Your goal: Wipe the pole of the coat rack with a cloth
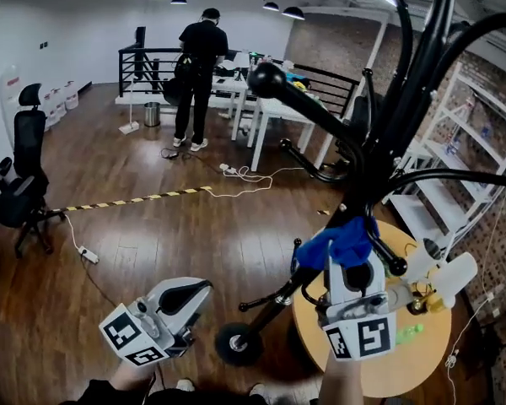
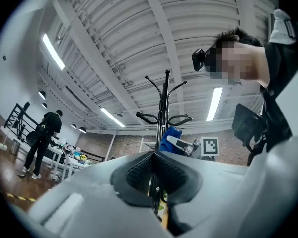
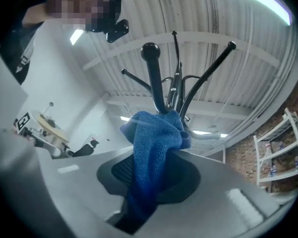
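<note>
Right claw (image 1: 348, 260), nearer of the two, grips a bunched blue microfibre cloth (image 1: 346, 241) against the upright black metal coat-rack pole (image 1: 388, 133), just below its hooks; left claw (image 1: 194, 294) closed, empty, well apart.

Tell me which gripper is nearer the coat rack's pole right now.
Right. The right gripper, jaws shut on the blue cloth, holds it at the pole. The left gripper sits lower and off to the left, clear of the pole, jaws together.

Bright ceiling strip lights (image 2: 54, 52), glare overhead; fisheye-warped gripper views, dark vignetted corners, soft edges
</note>
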A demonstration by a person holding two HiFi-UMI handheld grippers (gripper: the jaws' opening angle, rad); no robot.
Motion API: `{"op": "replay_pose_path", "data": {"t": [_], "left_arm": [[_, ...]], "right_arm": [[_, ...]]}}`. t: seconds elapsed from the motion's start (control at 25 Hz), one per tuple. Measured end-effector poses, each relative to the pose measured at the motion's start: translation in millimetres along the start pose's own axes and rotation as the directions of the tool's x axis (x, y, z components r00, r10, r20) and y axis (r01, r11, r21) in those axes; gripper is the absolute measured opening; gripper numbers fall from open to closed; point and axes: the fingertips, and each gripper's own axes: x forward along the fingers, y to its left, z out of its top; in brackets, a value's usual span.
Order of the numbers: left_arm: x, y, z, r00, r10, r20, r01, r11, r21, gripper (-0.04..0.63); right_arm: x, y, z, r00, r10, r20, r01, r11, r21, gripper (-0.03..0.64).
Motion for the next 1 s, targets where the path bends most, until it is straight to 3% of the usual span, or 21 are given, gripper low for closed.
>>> {"op": "replay_pose_path", "data": {"t": [0.24,0.52,0.76,1.0], "left_arm": [[-6.5,7.9,9.4,0.995,-0.101,-0.009,0.101,0.995,-0.017,0.003],[2.8,-1.0,17.1,0.991,-0.134,0.009,0.134,0.99,-0.036,0.003],[8.2,-2.4,10.6,0.993,-0.12,0.0,0.12,0.992,-0.029,0.003],[12.6,-5.6,6.2,0.993,-0.122,-0.009,0.121,0.992,-0.043,0.003]], "right_arm": [[11.5,-13.9,24.6,0.985,-0.171,-0.004,0.171,0.985,-0.023,0.084],[10.1,-20.8,18.6,0.981,-0.188,-0.046,0.185,0.981,-0.053,0.084],[-10.3,-1.3,-39.0,0.974,-0.159,-0.161,0.15,0.986,-0.066,0.084],[-45.1,27.6,-137.0,0.922,-0.145,-0.358,0.165,0.986,0.028,0.084]]}}
